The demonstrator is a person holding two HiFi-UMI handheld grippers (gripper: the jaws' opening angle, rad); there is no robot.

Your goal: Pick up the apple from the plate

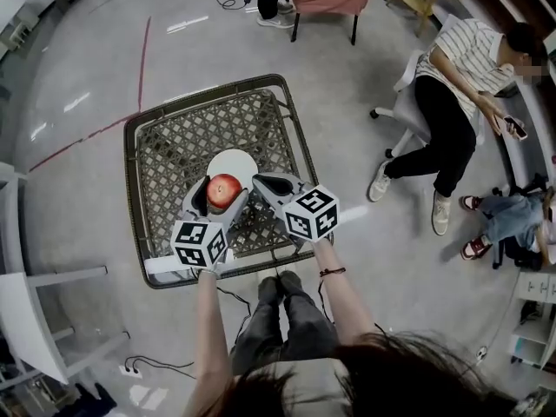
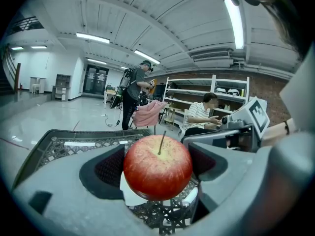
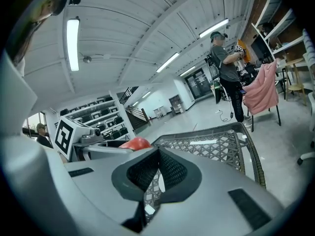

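Over plate's [image 1: 239,158] near edge, mid-bench [image 1: 169,146], L tool [image 1: 221,201] clamps apple [image 2: 157,167] by its sides, prob. for a clean lift; R tool [image 3: 157,170] empty, jaws together, just beside.

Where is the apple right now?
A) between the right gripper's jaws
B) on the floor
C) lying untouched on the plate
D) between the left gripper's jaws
D: the apple sits pinched between the jaws of the left gripper, while the right gripper has its jaws together on nothing.
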